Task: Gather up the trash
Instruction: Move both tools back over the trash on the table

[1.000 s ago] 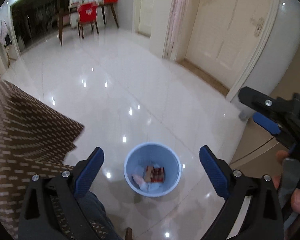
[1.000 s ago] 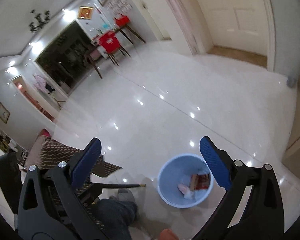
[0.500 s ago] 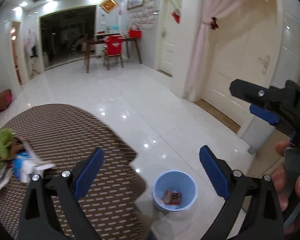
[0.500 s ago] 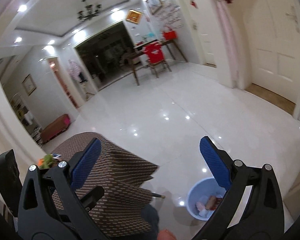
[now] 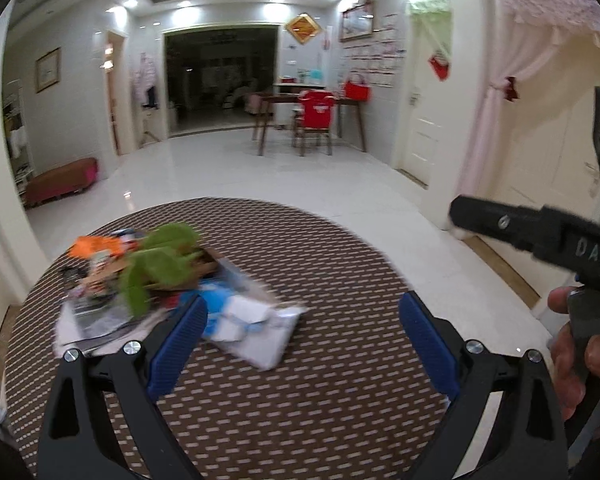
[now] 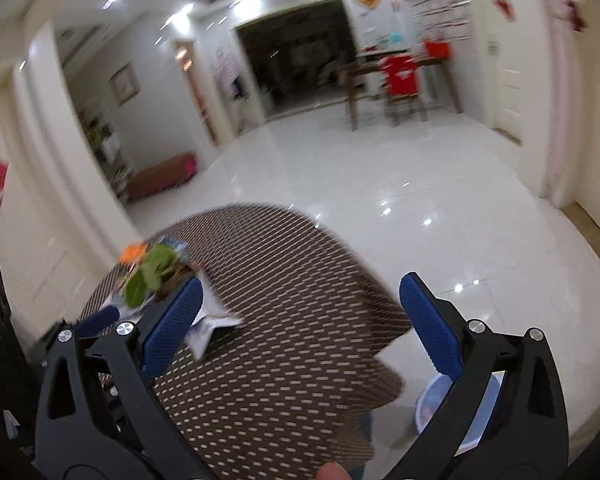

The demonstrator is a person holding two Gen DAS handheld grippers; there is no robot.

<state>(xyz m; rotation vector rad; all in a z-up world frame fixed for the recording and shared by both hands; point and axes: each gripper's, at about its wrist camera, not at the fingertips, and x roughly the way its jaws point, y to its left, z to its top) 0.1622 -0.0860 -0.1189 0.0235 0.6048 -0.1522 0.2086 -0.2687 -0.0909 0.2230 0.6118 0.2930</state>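
Note:
A pile of trash [image 5: 152, 280] lies on a round table with a brown patterned cloth [image 5: 340, 400]: green leaves, orange scraps, wrappers and a white and blue packet [image 5: 256, 328]. My left gripper [image 5: 300, 344] is open and empty, above the table just short of the pile. My right gripper [image 6: 296, 328] is open and empty, over the table's right part; the pile [image 6: 152, 276] lies to its left. The blue trash bin [image 6: 432, 404] stands on the floor, partly hidden behind the right gripper's right finger. The right gripper's body shows at the right of the left wrist view [image 5: 540, 236].
A glossy white floor [image 5: 300, 176] lies beyond the table. A wooden table with a red-covered chair [image 5: 316, 116] stands at the far wall. A low red bench [image 5: 60, 184] is at the left. Doors and a pink curtain [image 5: 496, 120] line the right side.
Both grippers have swung up from the bin on the floor toward the table. The trash pile has come into view ahead of both. Both stayed open.

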